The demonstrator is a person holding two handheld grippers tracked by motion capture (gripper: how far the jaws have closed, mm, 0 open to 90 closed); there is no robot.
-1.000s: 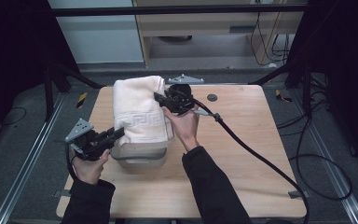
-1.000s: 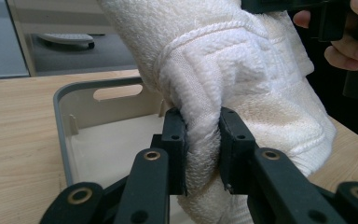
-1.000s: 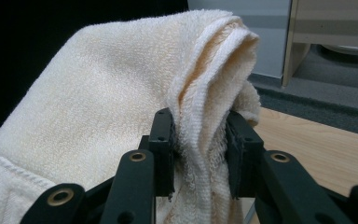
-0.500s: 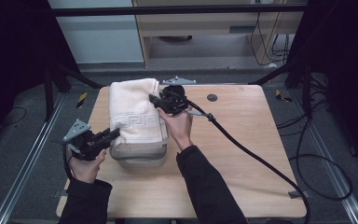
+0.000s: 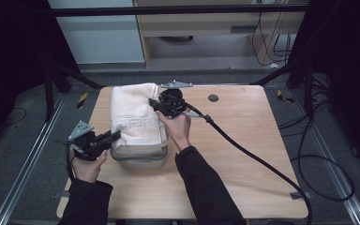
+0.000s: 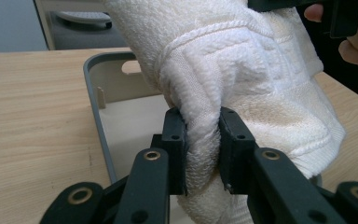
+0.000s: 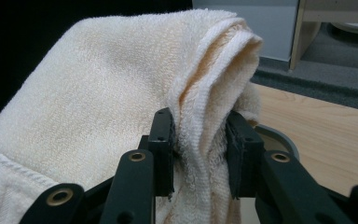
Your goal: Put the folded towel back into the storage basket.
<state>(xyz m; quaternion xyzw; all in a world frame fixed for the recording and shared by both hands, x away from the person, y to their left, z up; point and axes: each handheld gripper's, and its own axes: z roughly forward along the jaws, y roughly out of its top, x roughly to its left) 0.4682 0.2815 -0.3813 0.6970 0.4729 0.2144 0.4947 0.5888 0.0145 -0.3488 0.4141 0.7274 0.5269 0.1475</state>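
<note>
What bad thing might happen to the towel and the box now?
1. The towel is wider than the grey tub and bulges over its rim, so it may bunch up on top rather than settle inside.
2. The left gripper and the right gripper each pinch just a fold at an edge; a fold might slip out and the towel would flop onto the table.
3. Pushing down could slide the light tub.

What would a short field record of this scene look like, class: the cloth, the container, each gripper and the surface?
cloth: cream towel with a key-pattern border, folded, draped over the bin
container: grey plastic bin, partly covered by the towel
left gripper: shut on a towel fold at the near edge
right gripper: shut on a towel fold at the far edge
surface: wooden table
</note>
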